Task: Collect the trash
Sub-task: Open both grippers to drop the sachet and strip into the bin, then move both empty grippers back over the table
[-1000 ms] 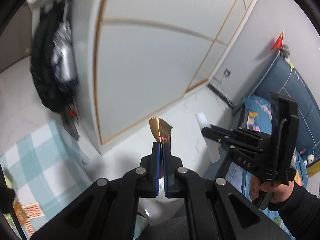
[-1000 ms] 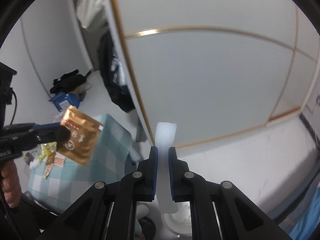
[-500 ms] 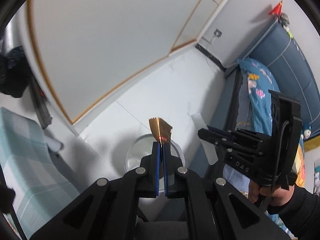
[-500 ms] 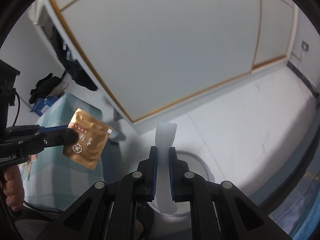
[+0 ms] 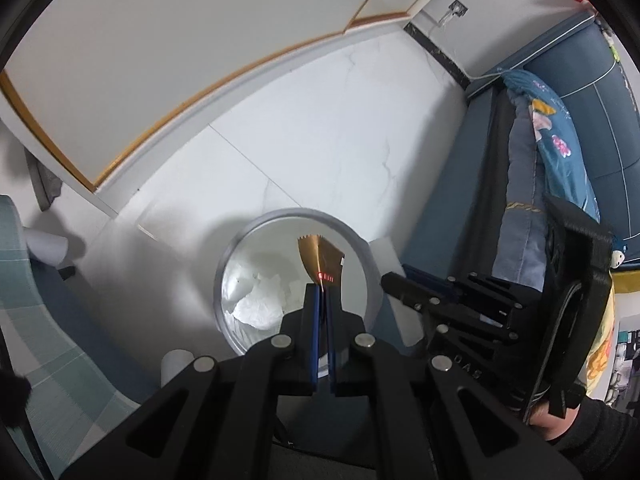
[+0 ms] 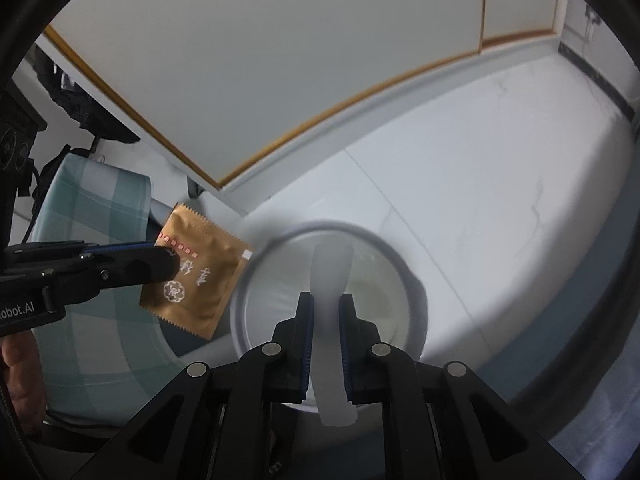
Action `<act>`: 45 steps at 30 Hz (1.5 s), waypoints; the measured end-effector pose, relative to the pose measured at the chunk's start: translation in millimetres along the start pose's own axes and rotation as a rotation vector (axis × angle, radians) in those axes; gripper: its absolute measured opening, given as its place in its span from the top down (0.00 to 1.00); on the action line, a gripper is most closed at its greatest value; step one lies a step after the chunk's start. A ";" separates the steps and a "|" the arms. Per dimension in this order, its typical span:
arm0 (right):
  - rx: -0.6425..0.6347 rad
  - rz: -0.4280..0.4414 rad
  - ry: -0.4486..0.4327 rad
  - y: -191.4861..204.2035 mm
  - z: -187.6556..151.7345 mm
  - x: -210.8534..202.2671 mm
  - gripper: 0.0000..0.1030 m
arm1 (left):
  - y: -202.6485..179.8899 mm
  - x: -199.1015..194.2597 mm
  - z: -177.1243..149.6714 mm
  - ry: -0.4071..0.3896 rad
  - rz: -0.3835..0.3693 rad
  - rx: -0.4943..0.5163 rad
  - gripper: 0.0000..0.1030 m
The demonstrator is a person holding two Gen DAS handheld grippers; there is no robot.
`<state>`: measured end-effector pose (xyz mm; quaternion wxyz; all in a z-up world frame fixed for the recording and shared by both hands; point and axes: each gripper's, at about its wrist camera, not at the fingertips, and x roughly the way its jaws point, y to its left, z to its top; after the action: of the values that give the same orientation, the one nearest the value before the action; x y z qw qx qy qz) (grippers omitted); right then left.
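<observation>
Hovering over the round bin [image 5: 294, 216] on the white floor [image 5: 340, 128], I judge this the drop step: my left gripper [image 5: 322, 300] pinches the gold sachet [image 5: 320, 254], my right gripper [image 6: 324, 312] clamps a white strip [image 6: 332, 264], so next both must spread.

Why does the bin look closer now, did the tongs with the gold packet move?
Yes. The left tongs carried the gold packet down over the bin.
</observation>
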<state>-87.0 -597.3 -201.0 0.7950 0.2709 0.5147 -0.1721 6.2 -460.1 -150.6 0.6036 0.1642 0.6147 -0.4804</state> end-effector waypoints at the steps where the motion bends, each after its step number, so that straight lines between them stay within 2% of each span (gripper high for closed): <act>1: 0.002 -0.001 0.013 -0.9 -0.6 6.0 0.88 | 0.5 4.0 1.1 0.012 0.002 0.000 1.00; 5: 0.032 0.008 0.047 -7.6 -5.4 22.0 0.88 | 6.5 16.0 5.2 0.042 0.010 -0.010 1.00; 16: 0.099 0.029 0.056 -12.3 -2.5 33.1 0.81 | 12.8 34.1 13.2 0.096 -0.054 -0.057 1.00; 21: 0.131 0.033 0.076 -18.5 -6.9 34.7 0.79 | 21.0 36.9 15.3 0.101 -0.079 -0.128 0.89; 24: 0.145 0.035 0.083 -21.2 -10.1 34.0 0.78 | 22.2 39.8 17.0 0.118 -0.096 -0.141 0.89; 26: 0.145 0.028 0.079 -22.8 -12.8 30.4 0.76 | 21.1 42.6 15.7 0.131 -0.091 -0.139 0.89; 28: 0.154 0.026 0.077 -24.7 -15.2 27.1 0.68 | 19.3 41.7 14.5 0.128 -0.074 -0.131 0.89; 31: 0.174 0.035 0.089 -28.2 -19.4 24.9 0.62 | 18.6 39.5 13.3 0.133 -0.048 -0.125 0.89; 33: 0.171 0.037 0.091 -28.8 -21.7 22.2 0.62 | 18.2 37.3 14.7 0.128 -0.031 -0.119 0.88; 34: 0.169 0.036 0.089 -28.7 -22.2 20.6 0.62 | 19.0 36.0 14.1 0.123 -0.026 -0.120 0.86; 36: 0.168 0.037 0.079 -28.4 -23.1 16.7 0.62 | 20.7 32.0 12.0 0.109 -0.002 -0.122 0.71; 38: 0.164 0.035 0.068 -26.7 -22.8 12.8 0.60 | 22.1 27.4 10.3 0.088 0.023 -0.124 0.64; 43: 0.158 0.034 0.056 -23.0 -18.8 5.0 0.55 | 24.0 13.6 8.0 0.053 0.055 -0.121 0.63; 45: 0.158 0.029 0.052 -21.2 -17.0 1.0 0.53 | 23.0 6.9 6.2 0.037 0.075 -0.108 0.57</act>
<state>-110.6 -603.8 -212.8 0.7599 0.3447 0.5161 -0.1935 26.3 -456.4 -164.6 0.6177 0.1630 0.6441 -0.4207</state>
